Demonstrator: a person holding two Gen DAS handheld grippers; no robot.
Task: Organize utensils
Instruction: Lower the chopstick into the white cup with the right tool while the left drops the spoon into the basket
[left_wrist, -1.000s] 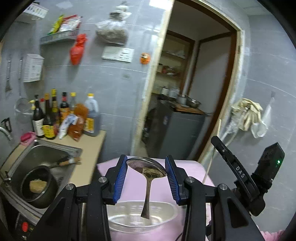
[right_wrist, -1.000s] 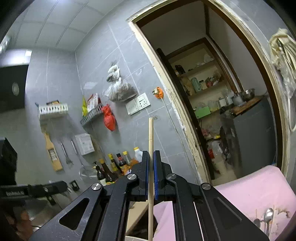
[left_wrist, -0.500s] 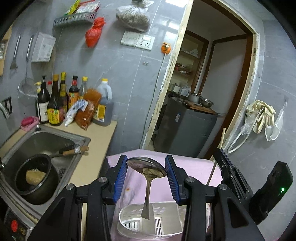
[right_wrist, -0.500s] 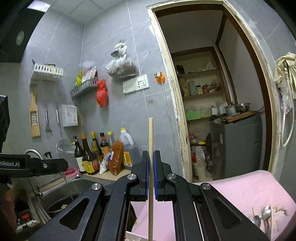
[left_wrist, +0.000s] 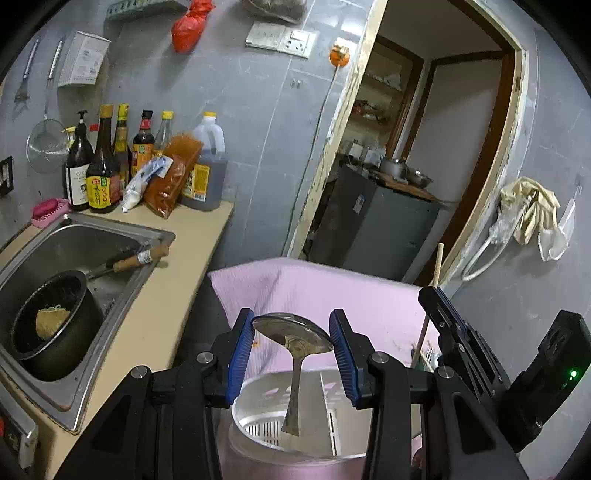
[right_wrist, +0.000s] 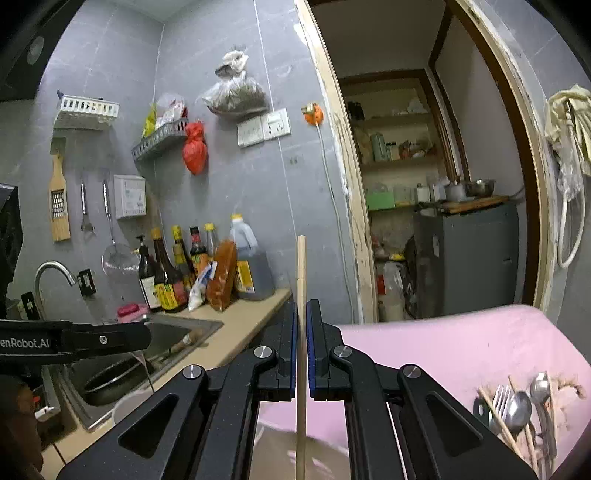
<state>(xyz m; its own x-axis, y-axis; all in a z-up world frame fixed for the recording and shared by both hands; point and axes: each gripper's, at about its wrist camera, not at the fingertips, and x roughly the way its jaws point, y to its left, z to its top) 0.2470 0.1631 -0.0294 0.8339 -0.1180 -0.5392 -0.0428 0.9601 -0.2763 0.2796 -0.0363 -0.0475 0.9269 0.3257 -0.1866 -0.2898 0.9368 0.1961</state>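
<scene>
My left gripper (left_wrist: 291, 326) is shut on the bowl of a metal spoon (left_wrist: 295, 384), clamped between the blue pads. The handle hangs down into a white slotted utensil holder (left_wrist: 255, 417) on the pink cloth (left_wrist: 332, 288). My right gripper (right_wrist: 301, 317) is shut on a wooden chopstick (right_wrist: 301, 266) that stands upright through the jaws. In the left wrist view it shows at the right (left_wrist: 439, 306), beside the holder. Several loose utensils (right_wrist: 517, 406), a fork, spoons and chopsticks, lie on the cloth at the lower right of the right wrist view.
To the left is a steel sink (left_wrist: 92, 236) with a black pot (left_wrist: 48, 325) in it. Sauce bottles (left_wrist: 110, 166) stand at the back of the beige counter (left_wrist: 177, 266). An open doorway with a grey cabinet (left_wrist: 373, 221) lies behind the cloth-covered table.
Both grippers have sunk toward the table. The white holder has come up under the spoon's handle. The spoon and the chopstick stay clamped as before.
</scene>
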